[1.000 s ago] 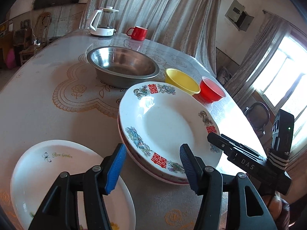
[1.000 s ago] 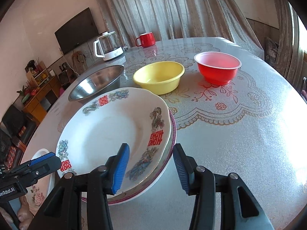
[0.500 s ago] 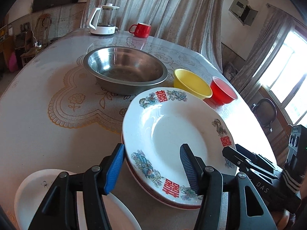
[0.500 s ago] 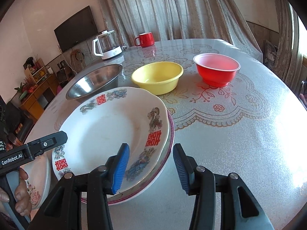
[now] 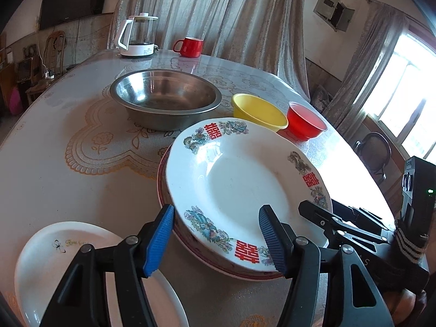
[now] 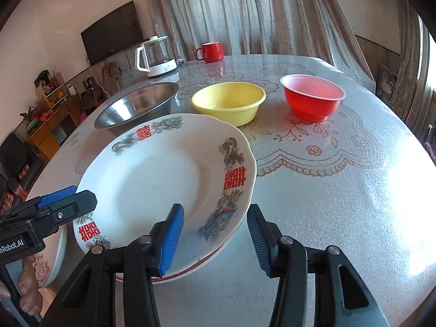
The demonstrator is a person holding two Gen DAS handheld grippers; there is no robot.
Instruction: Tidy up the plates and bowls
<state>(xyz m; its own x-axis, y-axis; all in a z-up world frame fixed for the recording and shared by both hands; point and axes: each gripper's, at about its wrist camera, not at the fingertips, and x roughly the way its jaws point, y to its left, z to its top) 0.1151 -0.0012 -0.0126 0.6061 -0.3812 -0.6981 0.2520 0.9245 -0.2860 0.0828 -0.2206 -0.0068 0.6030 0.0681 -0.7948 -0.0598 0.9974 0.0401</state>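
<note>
Nearest in the left wrist view, the left gripper (image 5: 215, 241) is seen spread wide, its ribbed blue pads (image 5: 159, 241) set on black plastic arms, and nothing is held between them; the near rim of the decorated plate (image 5: 239, 188) is framed in the gap. Just below and to the left, a plain white plate (image 5: 54, 256) with faint lettering is laid flat on the table (image 5: 54, 141). In the right wrist view, the right gripper (image 6: 215, 241) is likewise held wide open and empty, the plate's near edge lying between its ribbed blue fingers (image 6: 171, 238). The decorated plate is a glossy white ceramic dish, round with a softly scalloped rim, printed with red double-happiness characters and blue-green bird and flower motifs; it is stacked on a second plate (image 5: 163, 190) of which only a red-banded edge is shown. The stack is placed near the table's front edge, on a frosted, pebbled cover with lace-like floral patterns. Beyond it a wide, dull steel bowl (image 5: 166, 100) is seen, then a smooth yellow plastic bowl (image 6: 229, 103) and a translucent red plastic bowl (image 6: 313, 96) side by side, apart. Farthest back, a glass kettle (image 6: 156, 57) on a white base and a red mug (image 6: 211, 51) are set before pale curtains (image 6: 245, 13).
</note>
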